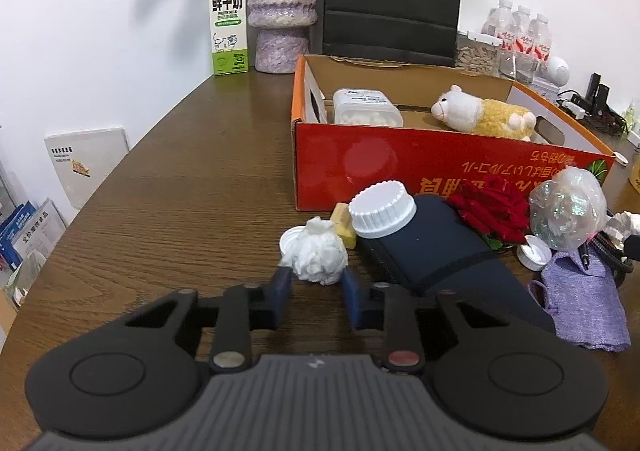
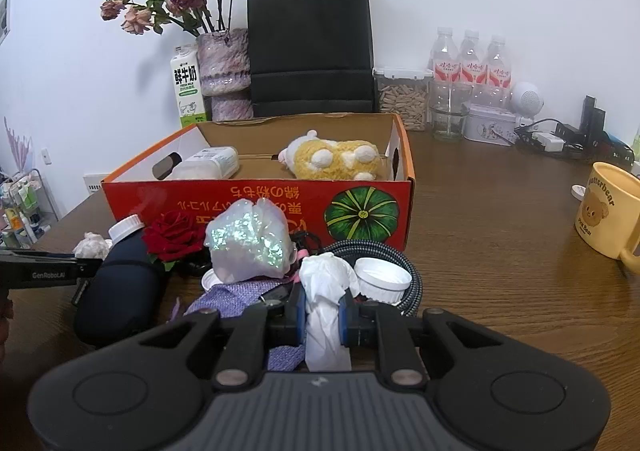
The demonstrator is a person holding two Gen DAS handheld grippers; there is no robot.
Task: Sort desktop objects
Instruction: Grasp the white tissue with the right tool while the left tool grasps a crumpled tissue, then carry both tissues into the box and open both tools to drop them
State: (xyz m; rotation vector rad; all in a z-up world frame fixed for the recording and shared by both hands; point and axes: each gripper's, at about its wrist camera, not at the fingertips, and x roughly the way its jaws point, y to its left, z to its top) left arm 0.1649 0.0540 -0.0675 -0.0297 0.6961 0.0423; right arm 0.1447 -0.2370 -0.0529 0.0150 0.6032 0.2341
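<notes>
A crumpled white tissue ball [image 1: 319,254] sits between the blue fingertips of the left tongs [image 1: 316,283], which are closed against its sides, low over the wooden desk [image 1: 180,179] toward its near edge. The right tongs [image 2: 323,317] are clamped on a second wad of white tissue [image 2: 326,291], held upright between the pads above a lilac knitted pouch [image 2: 236,297]. Around both wads lies a heap of clutter: a dark blue bottle with a white ribbed cap [image 1: 424,247] lying on its side, a red rose [image 1: 494,207], a crinkled iridescent plastic bag [image 2: 248,241], a loose white lid [image 2: 382,279] resting on a coiled braided cable [image 2: 416,283], and a small yellow block [image 1: 344,225]. Just behind the heap stands an open orange cardboard box [image 2: 280,203] holding a yellow plush sheep [image 2: 334,159] and a white plastic container [image 1: 366,109]. Along the desk's far edge stand a milk carton [image 1: 228,21], a purple vase [image 1: 280,11], a black paper bag [image 2: 310,47] and water bottles [image 2: 470,59]. A yellow bear mug [image 2: 610,211] stands at the right edge.
</notes>
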